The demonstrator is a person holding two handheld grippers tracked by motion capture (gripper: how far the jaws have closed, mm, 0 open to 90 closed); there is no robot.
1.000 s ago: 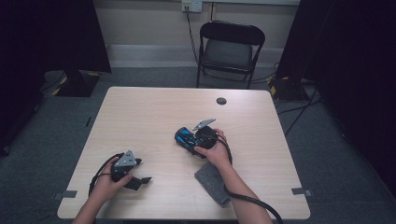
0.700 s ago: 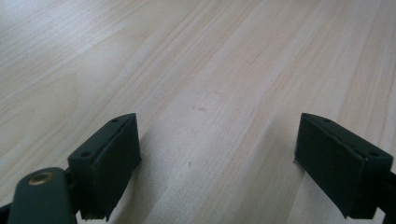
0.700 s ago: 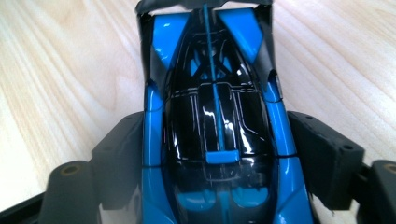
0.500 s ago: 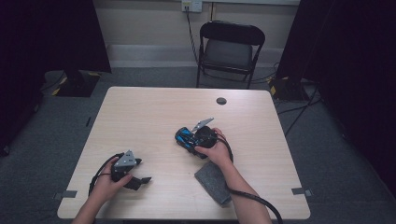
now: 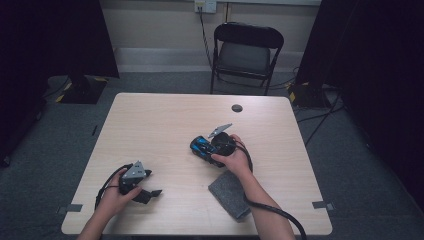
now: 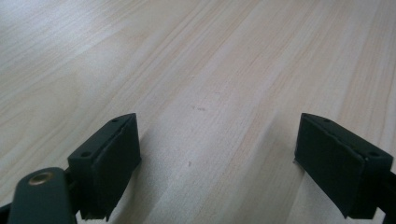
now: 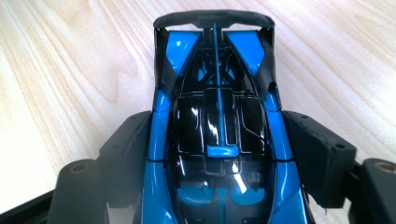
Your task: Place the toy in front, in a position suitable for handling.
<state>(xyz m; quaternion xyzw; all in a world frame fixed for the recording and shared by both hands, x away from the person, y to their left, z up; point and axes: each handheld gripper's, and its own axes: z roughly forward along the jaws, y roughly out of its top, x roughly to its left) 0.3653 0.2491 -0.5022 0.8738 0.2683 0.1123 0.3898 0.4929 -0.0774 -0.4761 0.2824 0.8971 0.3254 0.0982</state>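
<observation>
Leftmost on the pale wood-grain table (image 5: 165,125), near its front edge, the left gripper (image 5: 146,192) rests low in the person's left hand (image 5: 114,196); in the left gripper view its two black jaws stand wide apart over bare wood, with nothing between them. Further right, near the table's middle, the right gripper (image 5: 202,148) has just been closing its jaws and now clasps a glossy blue and black toy race car (image 7: 218,140): in the right gripper view a black pad sits against each flank of the car, whose black rear wing points away from the camera. No lettering or brand mark can be read on the car's body. Just beside the right hand (image 5: 233,159), towards the table's front, lies a dark grey felt-like rectangular pad (image 5: 229,194), partly covered by the forearm. Beyond the car, near the far edge, a small round black disc (image 5: 237,108) sits in the tabletop. Behind the table stands a black folding chair (image 5: 246,54).
</observation>
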